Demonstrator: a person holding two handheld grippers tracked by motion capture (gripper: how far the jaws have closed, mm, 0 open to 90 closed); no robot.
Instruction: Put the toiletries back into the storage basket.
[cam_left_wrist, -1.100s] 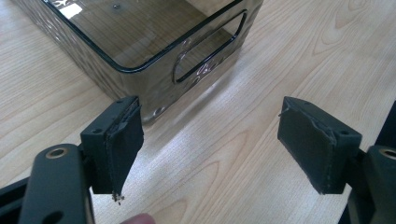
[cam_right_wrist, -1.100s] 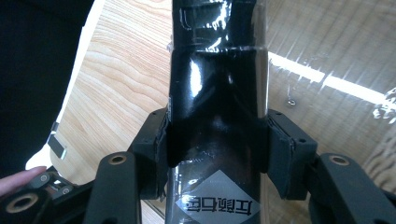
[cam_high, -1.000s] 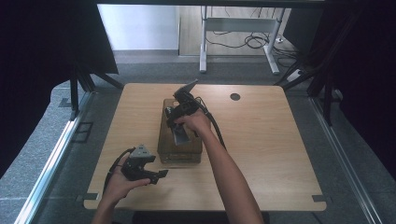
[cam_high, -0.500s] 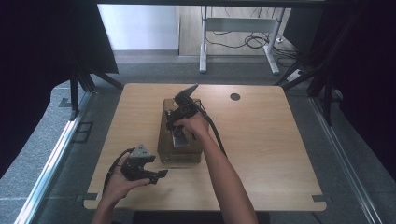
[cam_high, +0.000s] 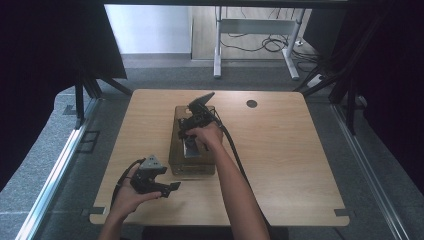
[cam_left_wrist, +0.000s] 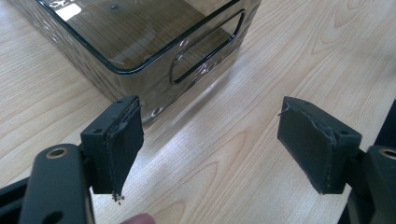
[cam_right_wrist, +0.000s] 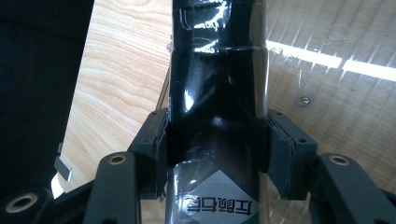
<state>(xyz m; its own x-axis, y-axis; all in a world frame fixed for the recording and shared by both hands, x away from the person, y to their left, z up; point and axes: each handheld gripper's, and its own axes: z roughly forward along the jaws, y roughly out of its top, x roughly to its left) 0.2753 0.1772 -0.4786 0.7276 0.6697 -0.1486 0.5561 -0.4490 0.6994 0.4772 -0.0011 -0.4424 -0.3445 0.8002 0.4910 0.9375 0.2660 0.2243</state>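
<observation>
Currently: right gripper (cam_right_wrist: 215, 154) jaws clamped on glossy black packet (cam_right_wrist: 217, 93), held over smoked clear plastic bin (cam_high: 176, 150) mid-table | left gripper (cam_left_wrist: 210, 140) jaws wide apart, empty, beside bin's handle end.

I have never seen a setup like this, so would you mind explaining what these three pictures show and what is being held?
There is no robot here: a person at a wooden table holds a pair of hand-operated tongs in each hand. The high view looks down from above the person's side; the forearms come in from the bottom. The other two pictures come from small cameras riding on each pair of tongs, looking along their black jaws.

On the table stands a smoky see-through bin with a handle cut-out.

The left tongs are open and empty, near the bin's end. The right tongs are over the bin, closed on a glossy black package with a grey diamond label. I cannot tell what the package contains.
</observation>
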